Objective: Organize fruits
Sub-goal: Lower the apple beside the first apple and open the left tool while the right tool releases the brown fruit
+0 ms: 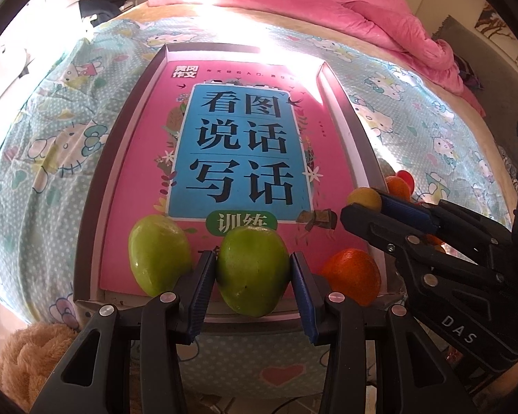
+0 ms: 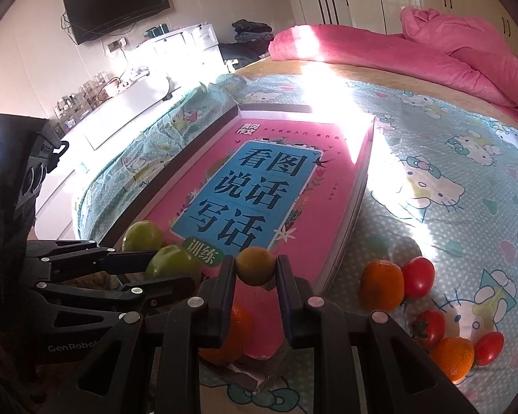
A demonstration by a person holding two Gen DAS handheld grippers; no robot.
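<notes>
Two grippers are working over a shallow tray [image 1: 96,186] lying on the bed [image 1: 45,158], its floor covered by a pink book [image 1: 148,179]. The left gripper [image 1: 252,276] is clasping a green fruit [image 1: 253,269] across its widest part, at the tray's near edge; a second green fruit [image 1: 159,255] is resting just beside it on the book. The right gripper [image 2: 255,269] is pinching a small yellow-orange fruit [image 2: 255,265] above the tray's near corner, with an orange [image 1: 352,274] sitting close below. Still lying on the sheet outside the tray are two more oranges [image 2: 381,284] and three red tomatoes [image 2: 418,276]. Judged by their glossy skins, these fruits are smooth, rounded and likely to roll or slip; the tomatoes are probably soft, calling for a light grip across the middle.
</notes>
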